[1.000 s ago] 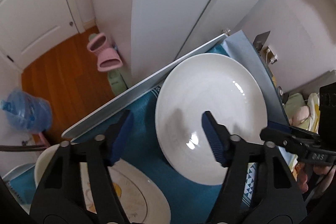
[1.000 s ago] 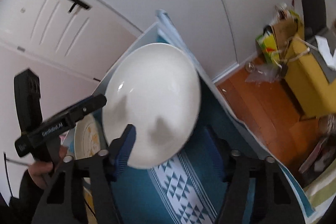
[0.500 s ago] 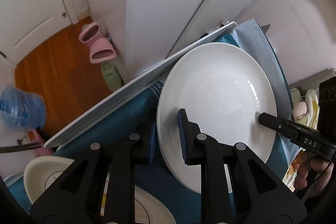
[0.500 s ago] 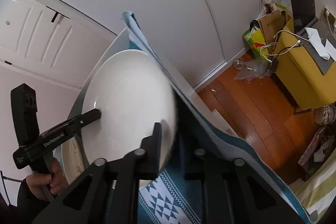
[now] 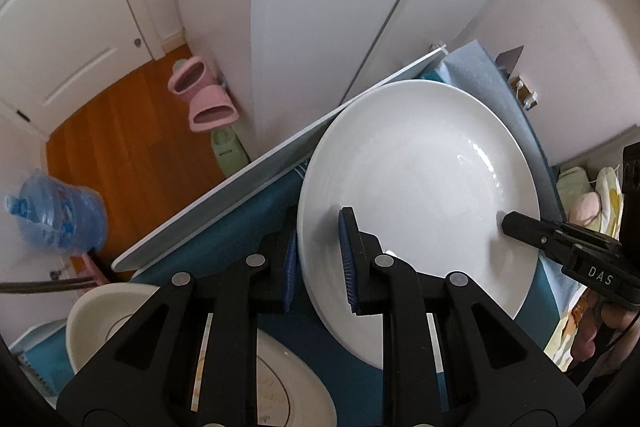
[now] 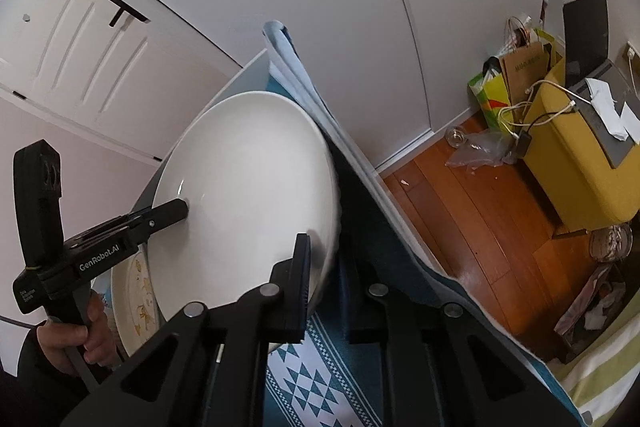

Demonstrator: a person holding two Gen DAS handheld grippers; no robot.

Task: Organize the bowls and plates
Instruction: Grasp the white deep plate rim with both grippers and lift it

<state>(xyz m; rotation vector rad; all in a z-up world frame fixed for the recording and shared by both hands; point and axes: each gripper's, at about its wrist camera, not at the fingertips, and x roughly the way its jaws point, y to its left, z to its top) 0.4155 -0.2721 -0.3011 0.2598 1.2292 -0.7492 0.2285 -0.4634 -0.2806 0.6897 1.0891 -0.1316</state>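
Left wrist view: we see both claws, left claw (image 5: pixel 318 259) and right claw (image 6: pixel 324 279), clamped on the white plate (image 5: pixel 416 179) above the teal-clothed counter (image 5: pixel 224 239), wooden floor (image 5: pixel 120 155) below.

The cream plate with yellow pictures (image 6: pixel 134 303) is mostly hidden behind the big white plate (image 6: pixel 248 195).
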